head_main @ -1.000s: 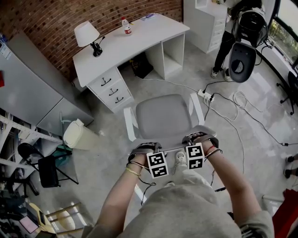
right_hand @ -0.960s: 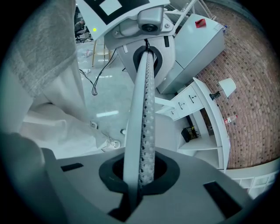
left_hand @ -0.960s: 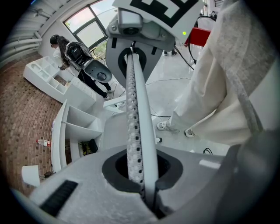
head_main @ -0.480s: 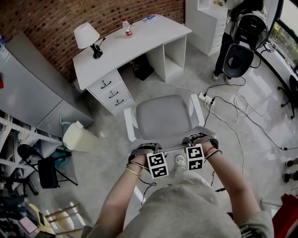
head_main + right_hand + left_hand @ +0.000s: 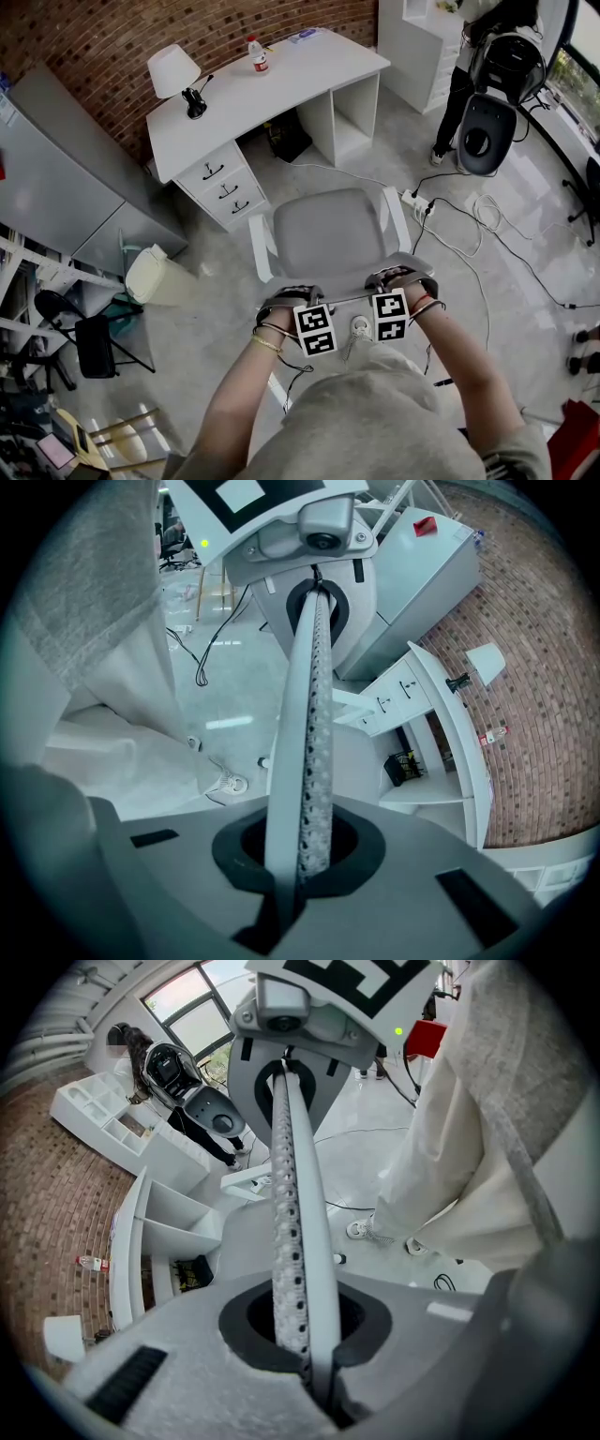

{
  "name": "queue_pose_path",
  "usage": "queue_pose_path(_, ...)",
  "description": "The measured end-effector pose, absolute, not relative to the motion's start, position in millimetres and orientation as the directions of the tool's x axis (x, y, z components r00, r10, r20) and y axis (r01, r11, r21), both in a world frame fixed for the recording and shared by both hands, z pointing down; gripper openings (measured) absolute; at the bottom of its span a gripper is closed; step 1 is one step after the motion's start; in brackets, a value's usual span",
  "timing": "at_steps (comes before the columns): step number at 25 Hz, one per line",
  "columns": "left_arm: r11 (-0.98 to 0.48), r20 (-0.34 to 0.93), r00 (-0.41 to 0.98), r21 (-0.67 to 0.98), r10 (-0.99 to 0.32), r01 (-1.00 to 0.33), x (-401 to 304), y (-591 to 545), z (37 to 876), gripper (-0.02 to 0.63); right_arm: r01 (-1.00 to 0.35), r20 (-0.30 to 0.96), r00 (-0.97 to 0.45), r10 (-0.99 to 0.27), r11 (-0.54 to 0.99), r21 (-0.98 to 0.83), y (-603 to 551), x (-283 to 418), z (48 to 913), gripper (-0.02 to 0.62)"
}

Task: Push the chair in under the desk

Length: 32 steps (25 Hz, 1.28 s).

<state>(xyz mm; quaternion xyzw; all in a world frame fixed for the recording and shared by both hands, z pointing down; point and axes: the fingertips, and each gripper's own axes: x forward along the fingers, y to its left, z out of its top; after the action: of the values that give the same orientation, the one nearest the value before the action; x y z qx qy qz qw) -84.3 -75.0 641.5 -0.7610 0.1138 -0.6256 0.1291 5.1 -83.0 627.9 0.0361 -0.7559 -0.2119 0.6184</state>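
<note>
The chair [image 5: 328, 234] has a grey seat and white armrests and stands on the floor in front of the white desk [image 5: 272, 89], facing its knee gap. My left gripper [image 5: 289, 298] and right gripper [image 5: 403, 279] are both shut on the top rim of the chair's backrest, side by side. In the left gripper view the perforated backrest rim [image 5: 292, 1194] runs out of my left gripper [image 5: 309, 1358] toward the right one. In the right gripper view, the rim [image 5: 314, 714] is clamped in my right gripper [image 5: 292, 874].
On the desk stand a lamp [image 5: 176, 70] and a bottle [image 5: 254, 53]. A pale bin [image 5: 155, 274] stands left of the chair. A power strip with cables [image 5: 417, 199] lies to its right. A person with a black office chair [image 5: 486, 131] is at the back right.
Both grippers and the chair have slid a little toward the desk. The black office chair at the back right has shifted.
</note>
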Motion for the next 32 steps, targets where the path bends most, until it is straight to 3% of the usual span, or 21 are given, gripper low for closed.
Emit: queue_pose_path(32,-0.935,0.922,0.158,-0.349,-0.354,-0.059,-75.5,-147.5,645.2,0.012,0.247,0.918,-0.251,-0.307,0.897,0.367,-157.4,15.0,630.6,0.011)
